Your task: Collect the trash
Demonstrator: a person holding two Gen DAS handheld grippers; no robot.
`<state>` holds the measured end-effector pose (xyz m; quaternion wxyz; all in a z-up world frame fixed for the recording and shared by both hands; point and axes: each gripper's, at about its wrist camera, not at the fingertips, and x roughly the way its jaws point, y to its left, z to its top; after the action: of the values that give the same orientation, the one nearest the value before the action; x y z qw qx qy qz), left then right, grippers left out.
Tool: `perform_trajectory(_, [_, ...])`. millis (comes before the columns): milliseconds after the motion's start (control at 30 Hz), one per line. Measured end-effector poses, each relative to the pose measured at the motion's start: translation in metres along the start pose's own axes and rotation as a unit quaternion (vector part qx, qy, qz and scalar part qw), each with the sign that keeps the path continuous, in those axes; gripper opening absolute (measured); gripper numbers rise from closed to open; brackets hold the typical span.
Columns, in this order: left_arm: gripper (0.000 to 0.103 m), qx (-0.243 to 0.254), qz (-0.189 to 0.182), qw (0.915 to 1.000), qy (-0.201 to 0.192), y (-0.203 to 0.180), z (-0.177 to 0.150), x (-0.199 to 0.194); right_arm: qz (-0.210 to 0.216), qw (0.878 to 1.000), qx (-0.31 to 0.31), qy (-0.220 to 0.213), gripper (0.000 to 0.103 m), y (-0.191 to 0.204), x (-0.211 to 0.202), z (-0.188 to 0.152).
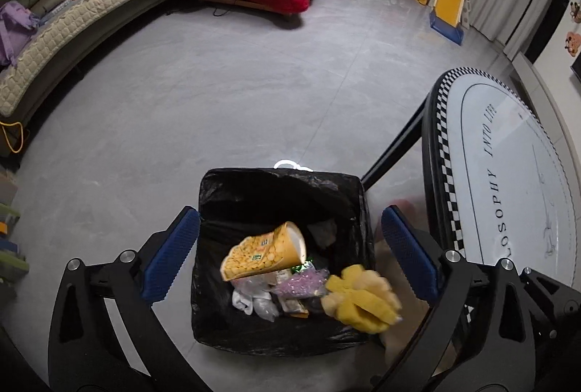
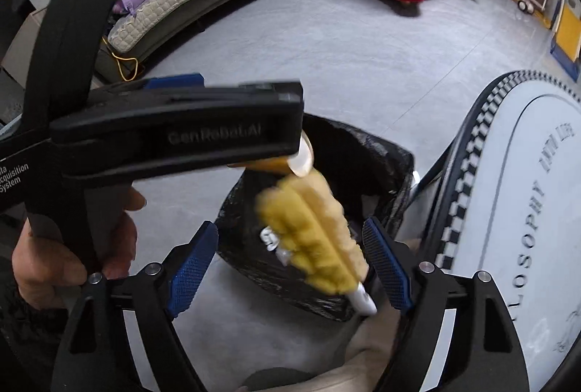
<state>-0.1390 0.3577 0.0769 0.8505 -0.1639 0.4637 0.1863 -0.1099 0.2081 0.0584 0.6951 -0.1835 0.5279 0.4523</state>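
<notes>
Left claw (image 1: 290, 246) is spread wide over the black-lined bin (image 1: 283, 181), where we see a light, crushable paper cup (image 1: 267, 252). Right claw (image 2: 290, 268) gapes around a fluffy yellow duster (image 2: 312, 232) over the bin; we'd pinch its stiff white handle (image 2: 363, 301).
</notes>
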Motion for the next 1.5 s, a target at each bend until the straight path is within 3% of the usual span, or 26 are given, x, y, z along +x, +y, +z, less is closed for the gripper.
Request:
perform_trajectory(433, [0.097,-0.012,-0.015,0.9998,0.009,-0.002,0.003,0.004,0.015,1.000,0.013,0.000,0.082,-0.017,-0.004,-0.005])
perform_trajectory(833, [0.097,0.011,-0.024,0.9996,-0.001,-0.048,0.002,-0.018,-0.001,0.999,0.036,-0.026,0.083,-0.065,-0.040,-0.018])
perform_trajectory(1167, [0.097,0.066,-0.062,0.9959,-0.002,-0.135,0.012,-0.021,-0.037,0.992,0.104,-0.062,0.085,-0.142,-0.090,-0.056])
perform_trajectory(1500, [0.097,0.130,-0.108,0.9855,0.011,-0.243,-0.005,-0.007,-0.107,0.972,0.188,-0.093,0.087,-0.229,-0.134,-0.122])
